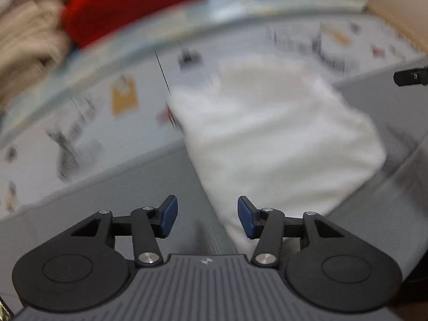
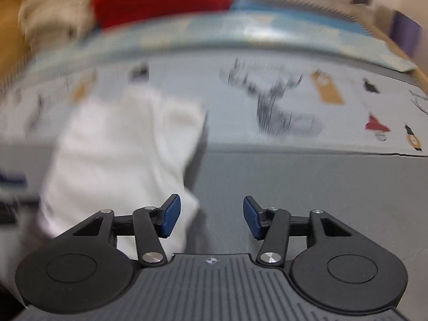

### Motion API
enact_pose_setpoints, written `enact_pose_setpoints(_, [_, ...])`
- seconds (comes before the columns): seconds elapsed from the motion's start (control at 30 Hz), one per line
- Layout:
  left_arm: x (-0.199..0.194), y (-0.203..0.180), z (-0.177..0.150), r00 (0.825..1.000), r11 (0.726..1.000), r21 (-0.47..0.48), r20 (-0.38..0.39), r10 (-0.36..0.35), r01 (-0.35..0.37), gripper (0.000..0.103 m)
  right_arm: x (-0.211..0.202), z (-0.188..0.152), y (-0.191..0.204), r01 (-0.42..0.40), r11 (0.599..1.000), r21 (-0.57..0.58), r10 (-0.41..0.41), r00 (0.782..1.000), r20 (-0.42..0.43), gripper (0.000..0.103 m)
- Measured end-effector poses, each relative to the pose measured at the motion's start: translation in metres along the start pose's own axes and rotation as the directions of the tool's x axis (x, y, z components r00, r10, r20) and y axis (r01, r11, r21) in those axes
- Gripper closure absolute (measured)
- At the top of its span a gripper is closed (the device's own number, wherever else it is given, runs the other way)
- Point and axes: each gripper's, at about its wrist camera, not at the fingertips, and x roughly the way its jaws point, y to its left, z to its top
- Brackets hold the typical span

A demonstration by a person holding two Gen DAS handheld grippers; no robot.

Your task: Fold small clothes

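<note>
A small white garment (image 1: 278,139) lies folded on the grey table, partly over a printed mat. In the left wrist view it lies ahead and to the right of my left gripper (image 1: 207,218), which is open and empty; the garment's near corner reaches the right blue pad (image 1: 247,220). In the right wrist view the same garment (image 2: 120,155) lies ahead and to the left of my right gripper (image 2: 211,218), open and empty, with its left pad (image 2: 169,218) over the cloth's near edge. The right gripper's tip (image 1: 410,76) shows at the left view's right edge. Both views are blurred.
A pale printed mat (image 2: 294,107) covers the table's far half. Behind it lie a pale blue board (image 2: 267,34), a red cloth (image 2: 160,2) and a pile of beige clothes (image 1: 29,37). Bare grey table (image 2: 321,187) lies near my right gripper.
</note>
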Motion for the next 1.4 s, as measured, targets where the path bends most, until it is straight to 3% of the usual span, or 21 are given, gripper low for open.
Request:
enact_pose_setpoints(0.03, [-0.017, 0.000, 0.001, 0.998, 1.000, -0.016, 0.055, 0.011, -0.011, 0.031, -0.016, 0.004, -0.002, 0.012, 1.000, 0.025, -0.013, 0.999, 0.053, 0.043])
enact_pose_setpoints(0.07, [-0.034, -0.002, 0.000, 0.994, 0.999, -0.038, 0.107, 0.026, -0.022, 0.018, -0.032, 0.006, -0.003, 0.000, 0.999, 0.039, -0.004, 0.994, 0.112, 0.040])
enact_pose_setpoints(0.1, [-0.052, -0.006, -0.001, 0.986, 0.998, -0.062, 0.160, 0.042, -0.032, 0.012, -0.050, 0.005, -0.001, -0.018, 0.999, 0.039, 0.011, 0.985, 0.170, 0.031])
enact_pose_setpoints(0.23, [-0.100, -0.025, -0.016, 0.964, 0.989, -0.144, 0.263, 0.051, -0.013, 0.011, -0.103, -0.025, 0.008, -0.041, 0.999, 0.030, 0.028, 0.941, 0.338, 0.014])
enact_pose_setpoints(0.37, [-0.119, -0.052, -0.031, 0.956, 0.990, -0.137, 0.287, 0.056, -0.017, 0.010, -0.115, -0.062, 0.015, -0.053, 0.998, 0.024, 0.040, 0.930, 0.365, 0.015])
enact_pose_setpoints(0.47, [-0.134, -0.069, -0.042, 0.946, 0.994, -0.103, 0.320, 0.053, -0.021, 0.010, -0.133, -0.075, 0.019, -0.088, 0.995, 0.036, 0.064, 0.901, 0.428, 0.018])
enact_pose_setpoints(0.57, [-0.138, -0.077, -0.059, 0.947, 0.994, -0.111, 0.320, 0.029, 0.007, 0.010, -0.129, -0.087, 0.020, -0.114, 0.989, 0.096, 0.073, 0.934, 0.350, 0.017])
enact_pose_setpoints(0.63, [-0.135, -0.077, -0.069, 0.947, 0.988, -0.155, 0.318, 0.034, 0.017, 0.007, -0.127, -0.092, 0.021, -0.141, 0.981, 0.135, 0.090, 0.941, 0.327, 0.017])
enact_pose_setpoints(0.73, [-0.119, -0.073, -0.089, 0.950, 0.973, -0.233, 0.305, 0.065, 0.008, 0.002, -0.123, -0.094, 0.034, -0.116, 0.988, 0.097, 0.079, 0.943, 0.324, 0.017])
enact_pose_setpoints(0.8, [-0.110, -0.065, -0.091, 0.965, 0.954, -0.291, 0.262, 0.009, 0.070, 0.002, -0.118, -0.095, 0.040, -0.089, 0.994, 0.064, 0.064, 0.946, 0.317, 0.018])
enact_pose_setpoints(0.87, [-0.109, -0.059, -0.088, 0.958, 0.943, -0.309, 0.285, -0.029, 0.120, 0.002, -0.112, -0.098, 0.046, -0.067, 0.997, 0.039, 0.052, 0.954, 0.296, 0.017])
enact_pose_setpoints(1.0, [-0.103, -0.067, -0.084, 0.962, 0.959, -0.280, 0.272, 0.031, 0.049, 0.002, -0.101, -0.103, 0.055, -0.066, 0.998, -0.009, 0.067, 0.970, 0.233, 0.017])
enact_pose_setpoints(1.13, [-0.095, -0.077, -0.080, 0.970, 0.963, -0.268, 0.235, 0.068, -0.003, 0.002, -0.102, -0.104, 0.067, -0.034, 0.996, -0.084, 0.054, 0.968, 0.244, 0.016])
enact_pose_setpoints(1.4, [-0.079, -0.064, -0.076, 0.987, 0.925, -0.379, 0.151, 0.047, 0.014, 0.001, -0.094, -0.109, 0.072, -0.018, 0.993, -0.113, 0.042, 0.975, 0.217, 0.014])
